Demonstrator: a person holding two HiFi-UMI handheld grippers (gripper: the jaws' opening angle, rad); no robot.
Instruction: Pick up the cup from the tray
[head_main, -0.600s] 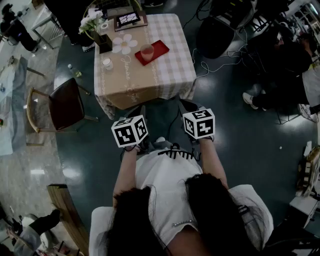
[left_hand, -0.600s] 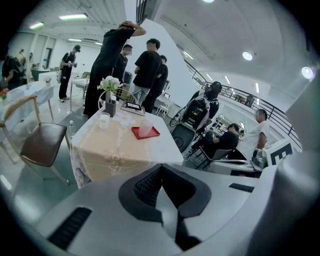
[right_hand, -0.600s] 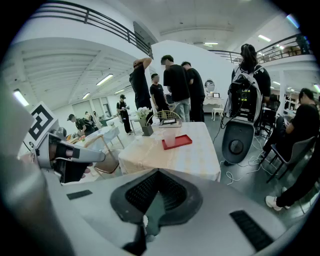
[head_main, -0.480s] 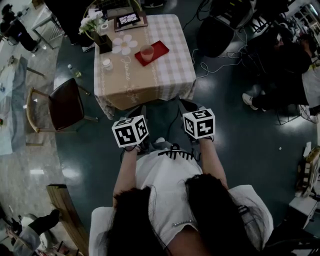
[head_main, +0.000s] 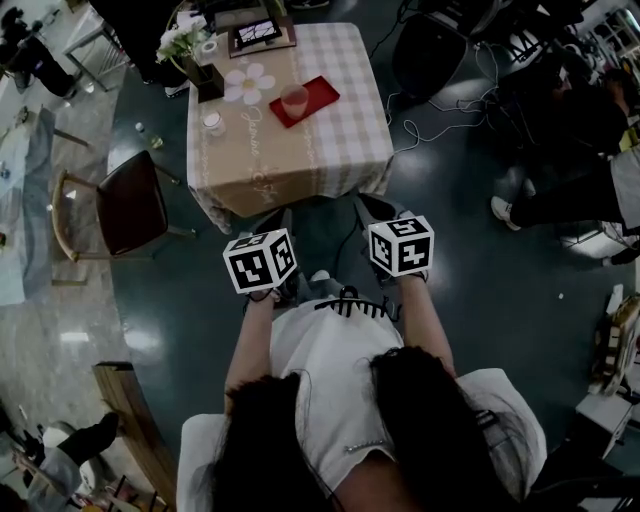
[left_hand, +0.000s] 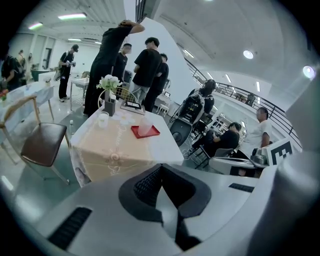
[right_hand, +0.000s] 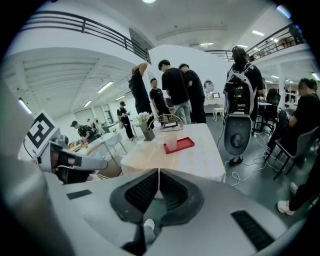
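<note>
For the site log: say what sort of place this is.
Probably an open lab or demo hall: a dressed table with a red tray and cup, loose cables on the floor, a mezzanine railing overhead, people standing around.

Translucent cup (head_main: 294, 101) upright on red tray (head_main: 321, 92)

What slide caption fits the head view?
Left gripper and right gripper shut, facing a table whose red tray holds the cup.
</note>
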